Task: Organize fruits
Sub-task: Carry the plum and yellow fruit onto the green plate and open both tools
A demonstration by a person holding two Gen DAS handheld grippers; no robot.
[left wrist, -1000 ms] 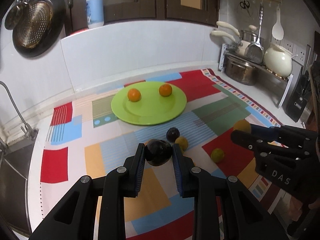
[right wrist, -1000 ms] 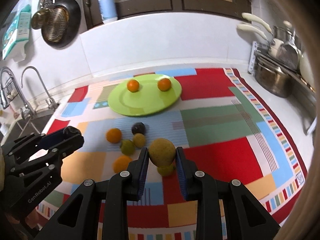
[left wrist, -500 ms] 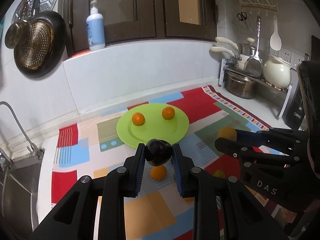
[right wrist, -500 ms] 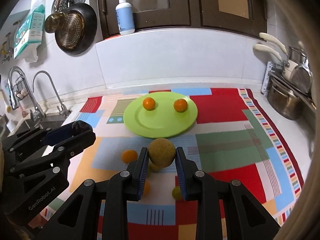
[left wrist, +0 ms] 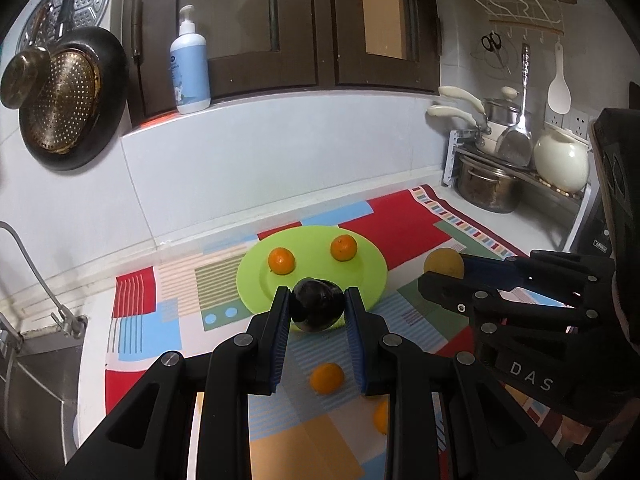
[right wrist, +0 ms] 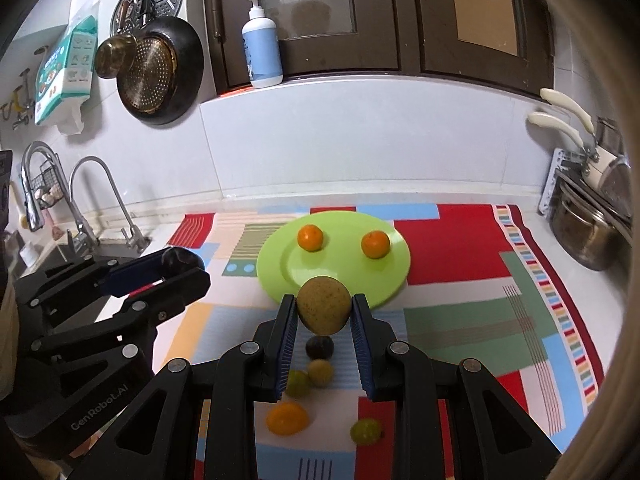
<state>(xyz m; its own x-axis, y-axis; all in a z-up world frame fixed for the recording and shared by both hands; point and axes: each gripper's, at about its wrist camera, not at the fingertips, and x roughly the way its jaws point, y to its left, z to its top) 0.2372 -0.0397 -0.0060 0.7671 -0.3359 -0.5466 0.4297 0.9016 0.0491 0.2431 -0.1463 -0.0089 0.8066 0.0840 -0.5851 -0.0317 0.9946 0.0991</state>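
A: Rising off the patterned mat (right wrist: 460,312), both loads are airborne! The left gripper (left wrist: 318,306) is clamped on a dark plum (left wrist: 317,305), the right gripper (right wrist: 324,310) pinching a yellow-brown fruit (right wrist: 324,305).

B: A second ago both hung low over the loose fruit; now that pile sits beneath the fingers and the green plate (right wrist: 344,276) is dead ahead in both wrist views.

A: Grips haven't shifted at all, each fruit wedged between its blue pads as before.

B: Two oranges (right wrist: 310,237) already rest on the plate, well apart at its back half, so the near half is free for landing.

A: What's left on the mat?

B: A dark plum (right wrist: 319,347), some small yellow-green ones and an orange (right wrist: 287,418), near the holder. I'd say pickup is done and delivery comes next, with several more trips to follow.
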